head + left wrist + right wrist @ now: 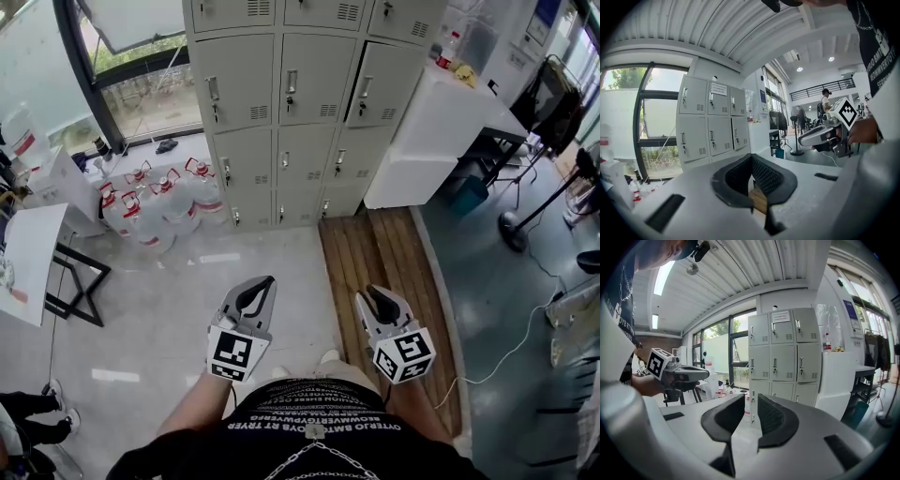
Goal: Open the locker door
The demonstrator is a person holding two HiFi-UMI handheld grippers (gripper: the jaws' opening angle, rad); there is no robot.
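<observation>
Pale polished floor (253, 258) runs from the person's feet to the far wall, where a tall dark-framed window (141, 84) stands at the left. Below it sits a cluster of clear plastic water jugs with red caps (155, 202), just beside the lockers' left edge.

The left gripper (261, 283) is held low in front of the person's body and points towards the wall. In its own view the black ribbed pads (766, 176) seem to meet at their tips, though the wide-angle lens makes that hard to be sure of. Nothing is caught between them.

The bank of pale grey metal lockers (300, 103) stands against the wall at centre, well apart from both grippers. Every door in view is closed flat (each has a small handle and a vent).

The right gripper (371, 293) hangs level with the left, above a strip of brown wooden planking (375, 248). Its pads (771, 416) stand a little apart. Only the distant lockers show through the gap, so it holds nothing.

A white block-shaped counter (422, 141) butts against the lockers' right side.
</observation>
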